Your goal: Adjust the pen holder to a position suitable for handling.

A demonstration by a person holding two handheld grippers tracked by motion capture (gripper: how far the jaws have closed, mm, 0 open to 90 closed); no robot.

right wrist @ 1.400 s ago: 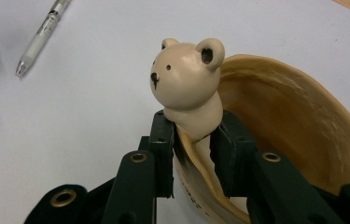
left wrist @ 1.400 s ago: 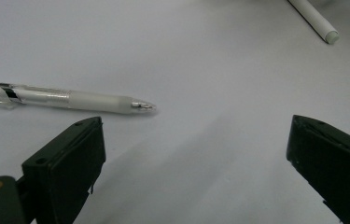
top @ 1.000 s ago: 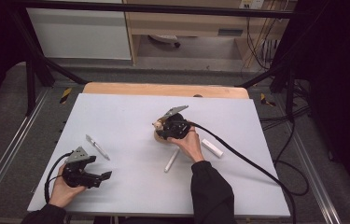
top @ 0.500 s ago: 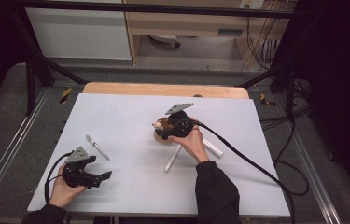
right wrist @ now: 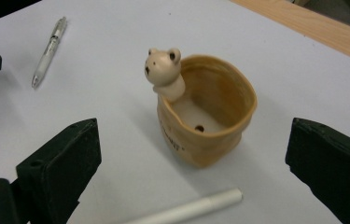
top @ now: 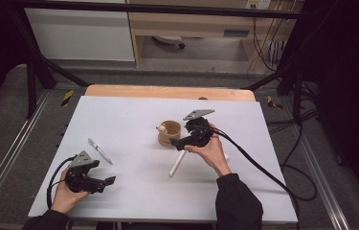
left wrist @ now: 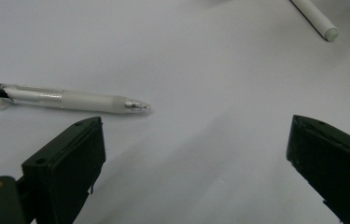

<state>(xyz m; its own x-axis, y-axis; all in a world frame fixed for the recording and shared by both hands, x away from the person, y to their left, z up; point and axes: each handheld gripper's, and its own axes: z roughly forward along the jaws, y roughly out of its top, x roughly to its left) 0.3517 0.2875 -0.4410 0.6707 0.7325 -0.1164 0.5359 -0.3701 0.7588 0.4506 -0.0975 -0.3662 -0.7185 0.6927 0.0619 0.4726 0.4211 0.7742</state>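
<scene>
A tan ceramic pot with a little bear on its rim (top: 169,133) (right wrist: 205,116) stands upright near the middle of the white table. My right gripper (top: 176,142) (right wrist: 189,177) is open just to its right, jaws wide apart with nothing between them. A white pen (top: 177,163) (right wrist: 186,209) lies in front of the pot. A clear pen (top: 99,151) (left wrist: 65,99) (right wrist: 46,52) lies at the left. My left gripper (top: 107,181) (left wrist: 196,172) rests open near the table's front left, a little short of the clear pen's tip.
A second white stick (top: 225,156) pokes out beside the right hand. The white table top (top: 119,120) has a wooden strip (top: 167,92) along its far edge. The right gripper's cable (top: 263,167) trails off to the right. Metal rails flank both sides.
The right gripper has let go of the pot and drawn back to the right, leaving the pot standing on the table. The left gripper has stayed put.
</scene>
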